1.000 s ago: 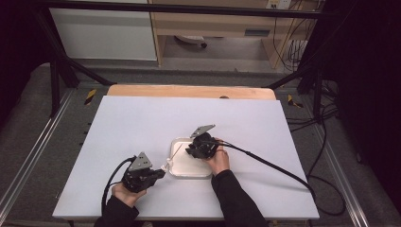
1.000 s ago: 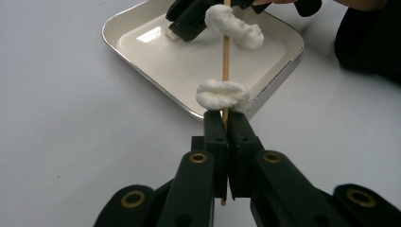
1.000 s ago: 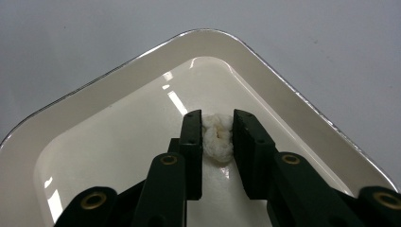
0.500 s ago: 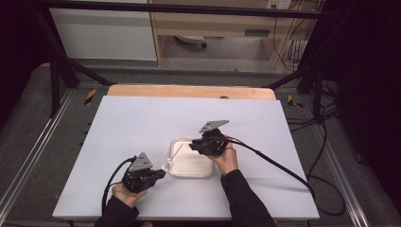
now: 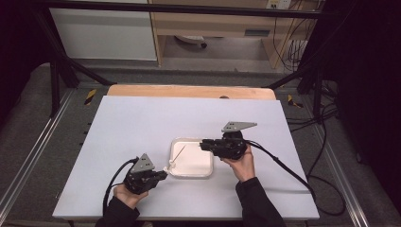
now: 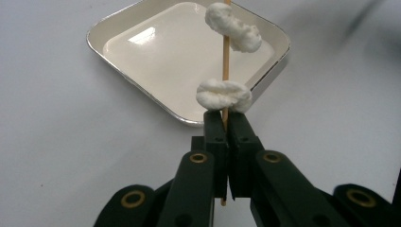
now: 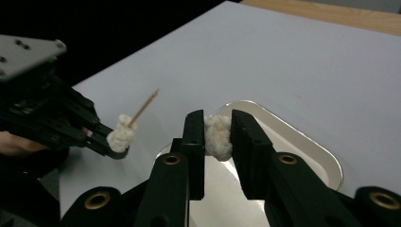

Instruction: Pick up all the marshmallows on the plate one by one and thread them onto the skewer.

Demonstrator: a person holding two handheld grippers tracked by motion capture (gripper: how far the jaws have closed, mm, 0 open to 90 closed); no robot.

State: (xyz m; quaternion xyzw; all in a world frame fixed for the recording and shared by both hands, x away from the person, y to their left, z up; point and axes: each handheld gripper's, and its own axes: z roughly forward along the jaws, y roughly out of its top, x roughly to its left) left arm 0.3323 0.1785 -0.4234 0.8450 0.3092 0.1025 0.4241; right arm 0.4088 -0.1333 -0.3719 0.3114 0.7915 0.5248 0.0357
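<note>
Step in hand looks like threading another marshmallow onto the wooden skewer [image 6: 226,56]. Left gripper [image 6: 226,124] has its jaws fully closed on the skewer's lower end, near the tray's [image 5: 191,174] front-left corner; the stick slants up over the white tray w/ a marshmallow at the jaws [image 6: 223,95] just above the jaw tips. In the left gripper view a second white lump [image 6: 232,27] sits on or behind the stick higher up; can't tell which. Right gripper [image 7: 217,137] is narrowed onto a loose marshmallow [image 7: 218,136], pads pressing both sides, held over the tray's right part, apart from the skewer tip.

To do it well, I'd judge:
- keep left hand steady, skewer angle fixed
- bring the loose piece in along the stick's own line, tip aimed at the piece's centre, betw the jaws not at a pad
- push gently; squeezing harder will deform it
- work over the tray so a drop lands there
</note>
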